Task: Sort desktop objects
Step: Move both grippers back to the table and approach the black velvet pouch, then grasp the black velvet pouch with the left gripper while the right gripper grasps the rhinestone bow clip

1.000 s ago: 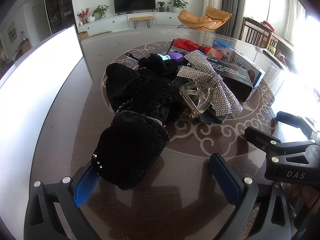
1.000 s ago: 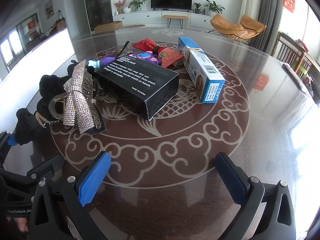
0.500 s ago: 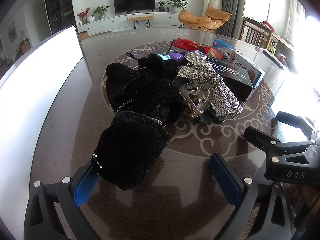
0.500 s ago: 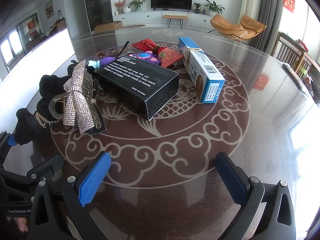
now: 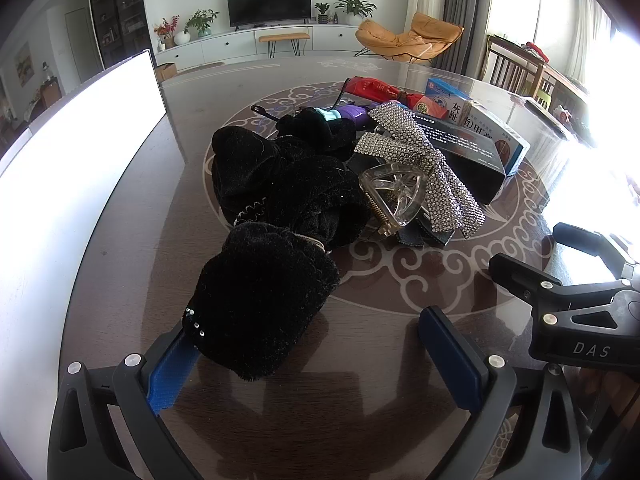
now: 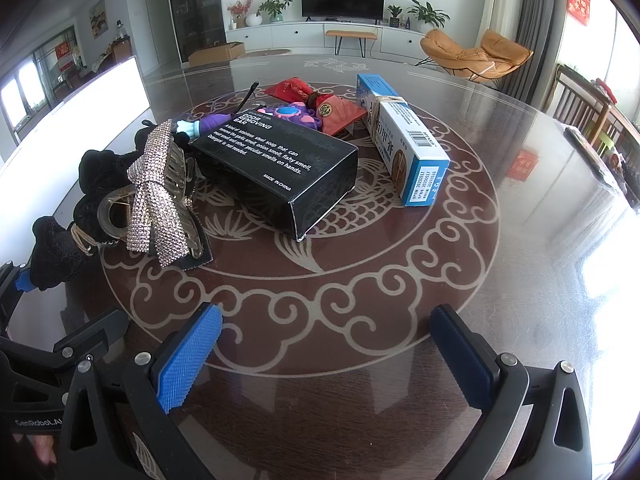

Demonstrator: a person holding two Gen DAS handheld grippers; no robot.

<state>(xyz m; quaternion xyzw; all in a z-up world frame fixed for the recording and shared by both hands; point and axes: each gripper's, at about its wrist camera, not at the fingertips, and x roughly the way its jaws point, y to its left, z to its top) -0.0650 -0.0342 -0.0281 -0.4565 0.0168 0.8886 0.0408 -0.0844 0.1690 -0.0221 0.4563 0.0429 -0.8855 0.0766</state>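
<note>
A pile lies on the round glass-topped table (image 6: 400, 300). A black fuzzy hair tie (image 5: 260, 300) lies nearest my left gripper (image 5: 312, 356), which is open, its left pad touching the fuzz. Behind are more black scrunchies (image 5: 280, 184), a clear claw clip (image 5: 394, 196) and a rhinestone bow clip (image 5: 420, 152), which also shows in the right wrist view (image 6: 156, 184). A black box (image 6: 276, 168) and a blue box (image 6: 404, 140) lie further back. My right gripper (image 6: 324, 356) is open and empty over bare table.
Red pouches (image 6: 320, 100), a purple pop toy (image 6: 292, 114) and a purple-teal item (image 6: 200, 124) lie behind the black box. A white panel (image 5: 72, 152) stands along the table's left edge. The right gripper's body (image 5: 580, 320) shows at the left view's right side.
</note>
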